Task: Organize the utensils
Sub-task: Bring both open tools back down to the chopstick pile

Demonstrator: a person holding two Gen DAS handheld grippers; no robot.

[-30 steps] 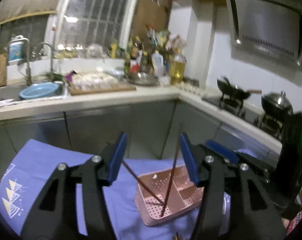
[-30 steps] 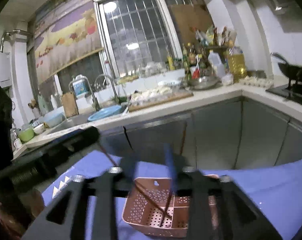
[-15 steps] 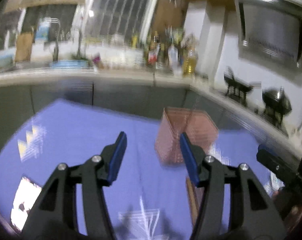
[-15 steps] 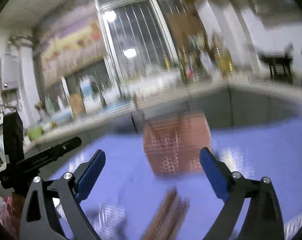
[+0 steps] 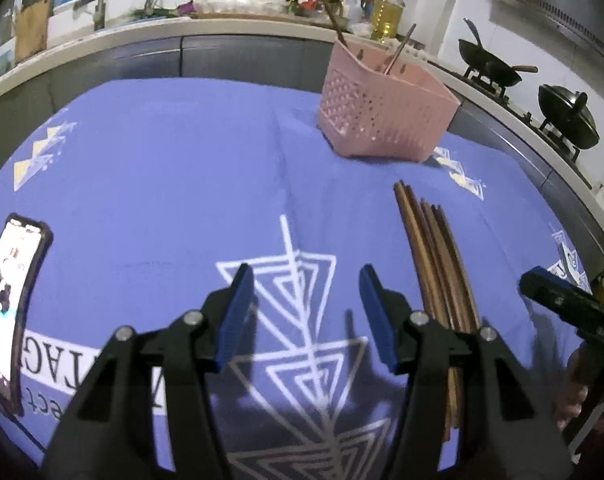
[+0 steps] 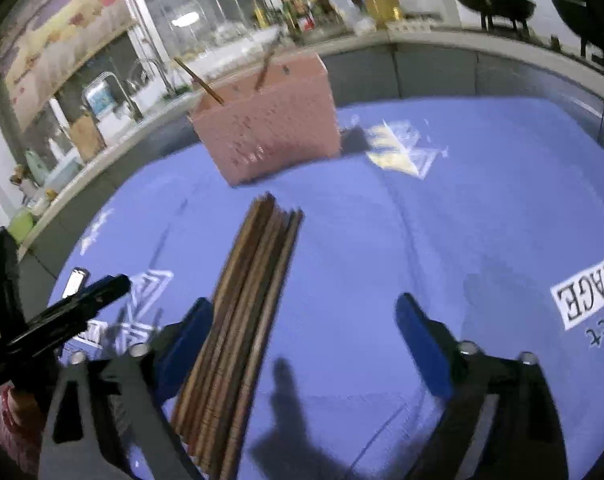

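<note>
Both my grippers have dropped from above the pink basket [image 5: 385, 118] to low over the blue cloth [image 5: 162, 168]. My left gripper [image 5: 305, 312] and right gripper [image 6: 305, 344] gape wide, holding nothing. Brown chopsticks [image 6: 246, 316] lie bundled on the cloth just before the basket; two more stand inside it.

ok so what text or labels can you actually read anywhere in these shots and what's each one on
"TAGE", seen upside down and cut off at the frame edge: white banner printed on the blue tablecloth.
"ect", upside down, just beside that banner on the cloth.
"TAG", partly hidden behind the left claw: same banner in the left wrist view.
Phone screen: shows an image, any text too small to read.
Counter bottles: labels too blurred.
</note>
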